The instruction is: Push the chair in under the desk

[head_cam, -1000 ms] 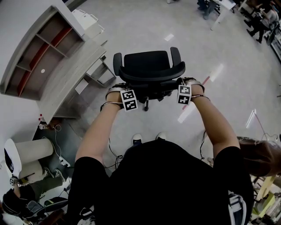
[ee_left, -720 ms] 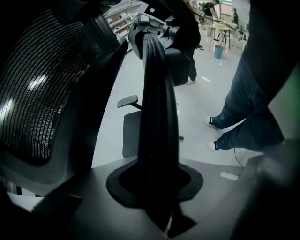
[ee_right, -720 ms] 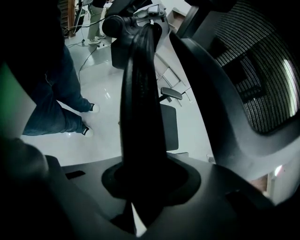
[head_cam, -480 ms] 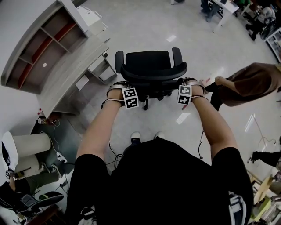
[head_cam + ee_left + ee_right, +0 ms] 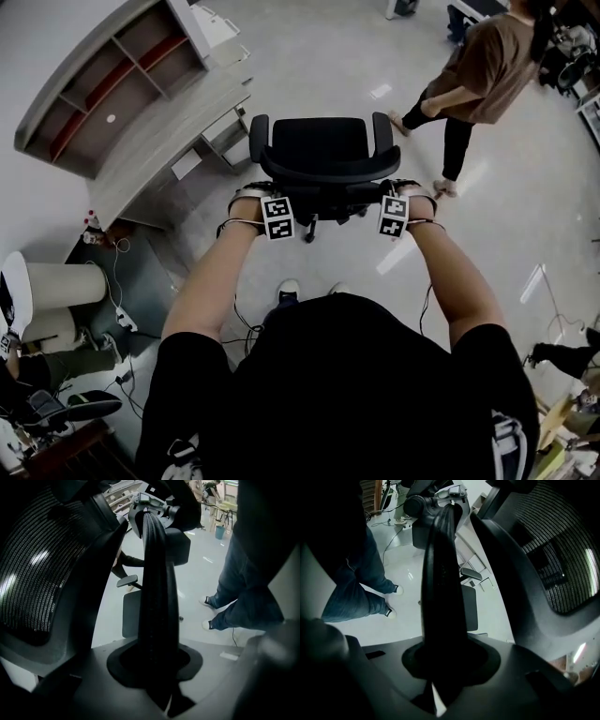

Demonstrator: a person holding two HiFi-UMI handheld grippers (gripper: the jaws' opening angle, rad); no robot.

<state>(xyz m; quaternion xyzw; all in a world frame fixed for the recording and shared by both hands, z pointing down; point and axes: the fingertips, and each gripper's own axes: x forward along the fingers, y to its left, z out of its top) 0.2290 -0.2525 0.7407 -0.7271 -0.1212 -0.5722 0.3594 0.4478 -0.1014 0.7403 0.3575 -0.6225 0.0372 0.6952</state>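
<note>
A black office chair point(image 5: 323, 150) stands mid-floor, its back turned to me. The grey desk point(image 5: 164, 141) is to its left, its long edge running diagonally, and the chair stands outside it. My left gripper point(image 5: 265, 192) is shut on the left end of the backrest's top rim point(image 5: 157, 588). On the right end of that rim point(image 5: 440, 588), my right gripper point(image 5: 397, 190) is shut as well. In both gripper views the rim fills the gap between the jaws, with the mesh back point(image 5: 33, 573) beside it.
A person in a brown top point(image 5: 473, 70) stands on the floor at the upper right, close to the chair. A shelf unit point(image 5: 103, 89) sits behind the desk. White cylinders point(image 5: 56, 291) and cables point(image 5: 122, 314) lie at the lower left.
The person in the brown top came into view at the right and walked to the upper right. Both grippers have stayed on the chair's back.
</note>
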